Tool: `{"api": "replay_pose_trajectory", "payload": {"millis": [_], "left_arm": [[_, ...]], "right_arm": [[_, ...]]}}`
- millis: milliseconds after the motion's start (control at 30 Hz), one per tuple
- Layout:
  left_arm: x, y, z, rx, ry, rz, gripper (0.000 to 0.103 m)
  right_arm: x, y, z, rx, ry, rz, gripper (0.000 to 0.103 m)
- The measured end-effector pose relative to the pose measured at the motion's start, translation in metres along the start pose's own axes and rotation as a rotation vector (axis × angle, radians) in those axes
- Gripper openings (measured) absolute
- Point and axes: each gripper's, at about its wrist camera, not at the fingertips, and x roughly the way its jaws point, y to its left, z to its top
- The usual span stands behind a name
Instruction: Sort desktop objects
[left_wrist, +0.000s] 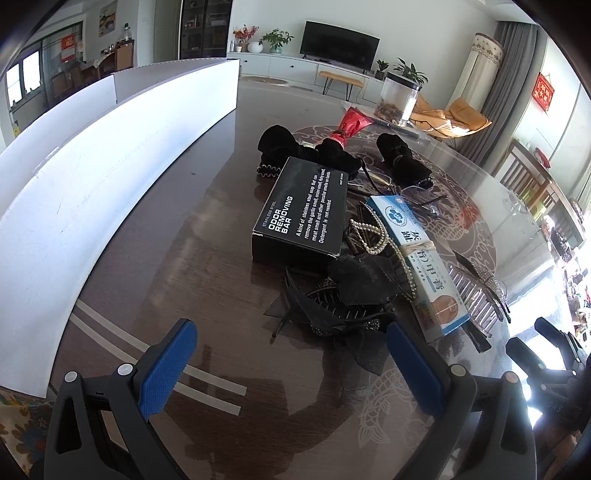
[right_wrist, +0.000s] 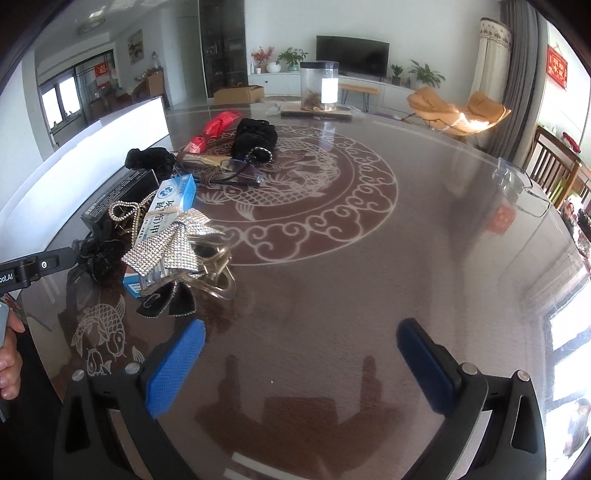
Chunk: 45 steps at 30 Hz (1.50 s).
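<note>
My left gripper hovers low over the dark glass-topped counter, its jaws apart and empty. Just ahead of them lies a black lace hair bow, touching the right jaw. Beyond it sit a black rectangular carton printed "ODOR REMOVING BAR" and a blue-and-white medicine box. A tall white board walls the far left edge.

My right gripper also has jaws apart, holding nothing, with open counter ahead. Only this view shows a silver rhinestone bow clip, forward-left of those jaws.
</note>
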Motion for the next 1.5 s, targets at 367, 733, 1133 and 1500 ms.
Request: {"api": "replay_pose_trajectory", "payload": {"millis": [367, 733, 1133, 1500], "left_arm": [[0.001, 0.001, 0.000, -0.005, 0.001, 0.002, 0.103], [0.002, 0.001, 0.000, -0.007, 0.011, -0.003, 0.103], [0.005, 0.010, -0.001, -0.054, 0.030, -0.001, 0.103], [0.012, -0.005, 0.002, -0.013, 0.067, -0.088, 0.103]], "right_arm": [[0.009, -0.009, -0.007, 0.043, 0.049, 0.015, 0.103], [0.015, -0.007, 0.002, 0.064, 0.058, 0.049, 0.103], [0.033, 0.050, 0.018, -0.158, 0.110, 0.154, 0.103], [0.023, 0.054, -0.004, -0.226, 0.102, 0.140, 0.103]]}}
